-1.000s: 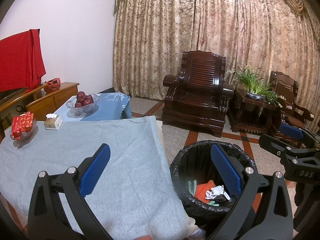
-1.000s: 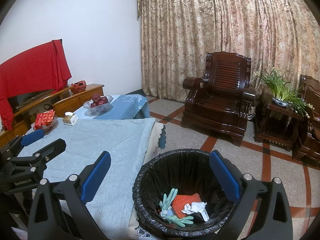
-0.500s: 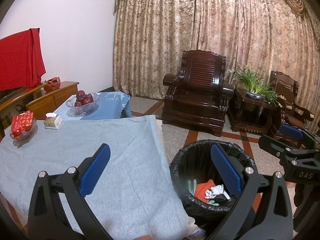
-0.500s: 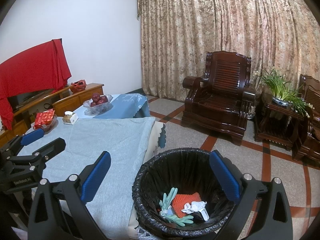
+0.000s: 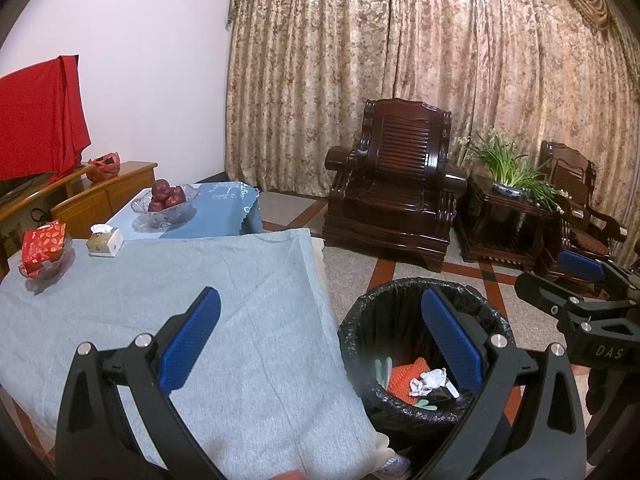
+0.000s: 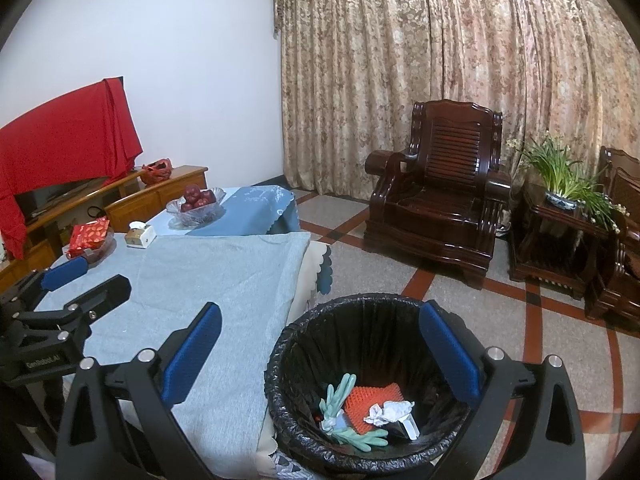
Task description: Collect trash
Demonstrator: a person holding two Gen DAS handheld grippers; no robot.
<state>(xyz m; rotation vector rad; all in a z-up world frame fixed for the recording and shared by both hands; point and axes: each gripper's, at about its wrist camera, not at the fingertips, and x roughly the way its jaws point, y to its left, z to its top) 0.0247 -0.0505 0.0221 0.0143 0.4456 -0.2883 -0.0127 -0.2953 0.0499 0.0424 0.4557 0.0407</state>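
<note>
I am holding both grippers above the near edge of the table (image 5: 120,308), and both are released: the left gripper (image 5: 316,340) has its jaws spread wide with nothing between them, and the right gripper (image 6: 320,352) is the same. The trash is sitting in the bin (image 6: 280,364) on the floor just beside the table's corner: a pale green glove (image 6: 340,392), an orange mesh piece (image 6: 370,398) and crumpled white paper (image 6: 390,410), all lying at the bottom of the black liner. I am judging the collecting as close to done, since the grey cloth is showing nothing loose on the near half.

What I am worrying about is mistaking keepers for trash. At the far end are sitting a red packet in a glass dish (image 5: 42,246), a small tissue box (image 5: 105,240) and a bowl of red fruit (image 5: 166,204); reaching for any of them could drag the cloth and tip the glassware. I am also watching the bin's rim, which is close under the right gripper; a careless drop of the wrist could snag the liner or knock the bin over. The two grippers are hanging near each other, so crossing paths could make them collide.

Beyond, a dark wooden armchair (image 6: 440,200) and a potted plant (image 6: 560,180) are standing well apart from my work.
</note>
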